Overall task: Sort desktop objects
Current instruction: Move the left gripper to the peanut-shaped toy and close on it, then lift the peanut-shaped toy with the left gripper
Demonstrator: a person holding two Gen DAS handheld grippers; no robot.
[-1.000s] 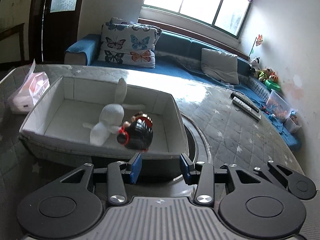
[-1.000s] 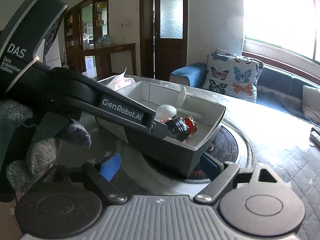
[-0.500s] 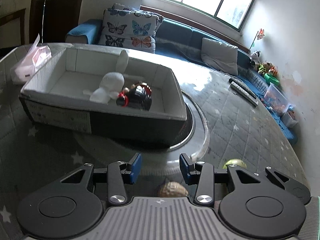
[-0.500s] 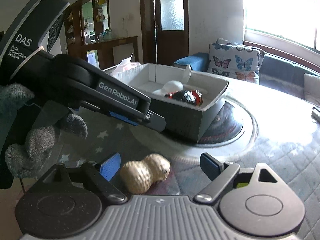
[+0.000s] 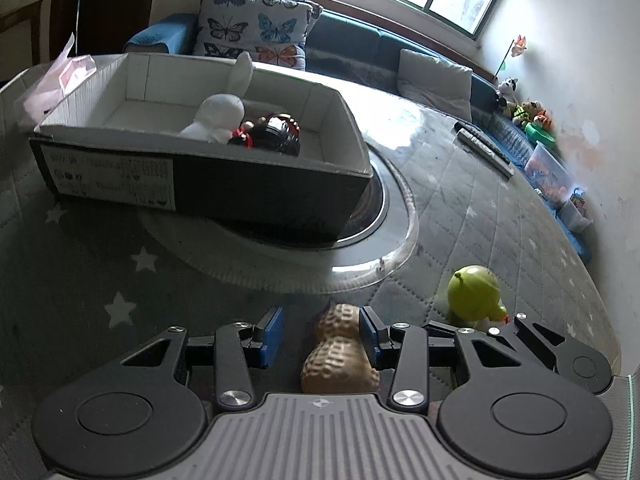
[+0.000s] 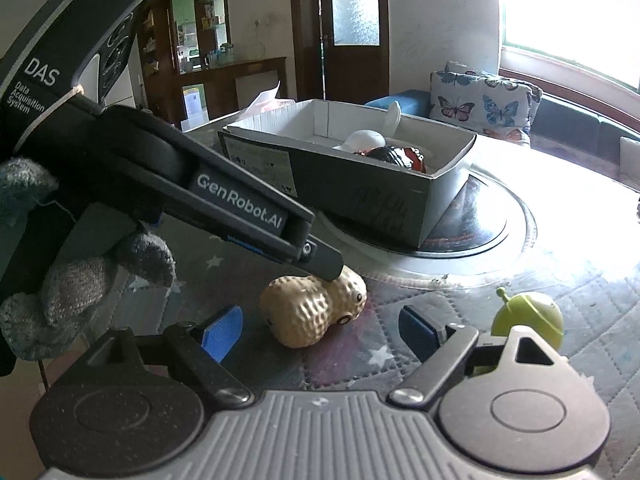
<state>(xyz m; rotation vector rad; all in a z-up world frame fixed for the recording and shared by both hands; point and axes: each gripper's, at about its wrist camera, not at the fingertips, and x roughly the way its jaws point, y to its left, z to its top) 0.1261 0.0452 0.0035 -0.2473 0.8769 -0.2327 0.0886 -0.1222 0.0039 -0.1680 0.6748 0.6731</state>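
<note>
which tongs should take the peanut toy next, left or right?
Left. The left tongs are open and already straddle the peanut toy, one pad right beside it. The right tongs are open too, but sit back from it, nearer the green toy.

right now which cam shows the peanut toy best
The right wrist view: the peanut toy lies whole and side-on on the table. In the left wrist view its near end hides behind the left gripper.
</note>
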